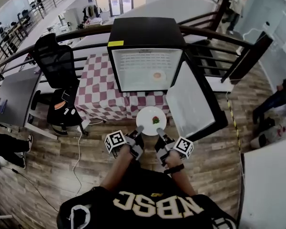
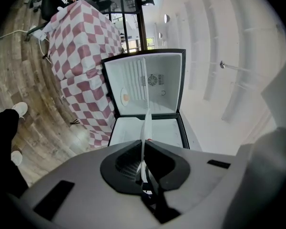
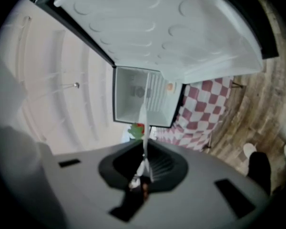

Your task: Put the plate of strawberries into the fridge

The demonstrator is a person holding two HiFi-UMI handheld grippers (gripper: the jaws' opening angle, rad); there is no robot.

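Note:
A white plate carrying a strawberry hangs in the air in front of the open black fridge. My left gripper is shut on the plate's near left rim. On the near right rim, my right gripper is shut too. From the left gripper view the plate shows edge-on as a thin white line running out of the gripper toward the fridge's white inside. The right gripper view has the same edge-on plate, the strawberry on it, and the gripper clamped on the rim.
The fridge door stands swung open to the right. A round orange thing lies on a shelf inside. The fridge sits on a red-and-white checked table. A black office chair is at the left, a seated person at the right.

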